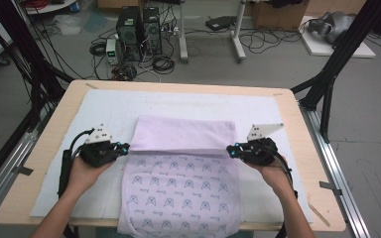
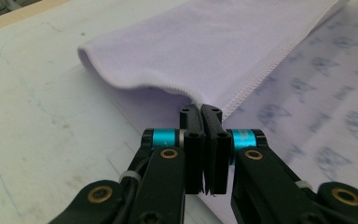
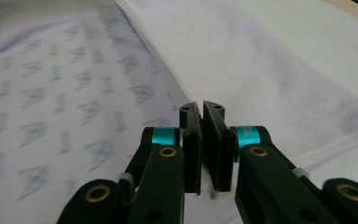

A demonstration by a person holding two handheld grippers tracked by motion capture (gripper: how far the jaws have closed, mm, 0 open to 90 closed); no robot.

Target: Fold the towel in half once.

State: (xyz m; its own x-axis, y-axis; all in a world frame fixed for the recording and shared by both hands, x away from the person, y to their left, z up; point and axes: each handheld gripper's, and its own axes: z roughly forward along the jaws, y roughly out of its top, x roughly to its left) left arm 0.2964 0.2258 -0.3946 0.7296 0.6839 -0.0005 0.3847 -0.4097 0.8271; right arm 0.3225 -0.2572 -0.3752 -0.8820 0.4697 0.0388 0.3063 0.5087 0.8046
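A lilac cloth (image 1: pixel 183 134) lies on the white mat, its far part folded back toward me so the plain side faces up over the printed side (image 1: pixel 178 191). My left gripper (image 1: pixel 128 147) is shut on the left corner of the folded edge, and my right gripper (image 1: pixel 229 148) is shut on the right corner. In the left gripper view the jaws (image 2: pixel 201 109) are pressed together with the stitched hem of the cloth (image 2: pixel 205 46) running into them. The right gripper view has the jaws (image 3: pixel 200 106) closed on the hem of the cloth (image 3: pixel 261 70) the same way.
The white mat (image 1: pixel 104 106) covers most of the wooden table (image 1: pixel 54 129). The cloth's near end hangs over the table's front edge. Beyond the table are computer towers (image 1: pixel 139 32), cables on the floor, and black frame legs (image 1: pixel 327 84) at the right.
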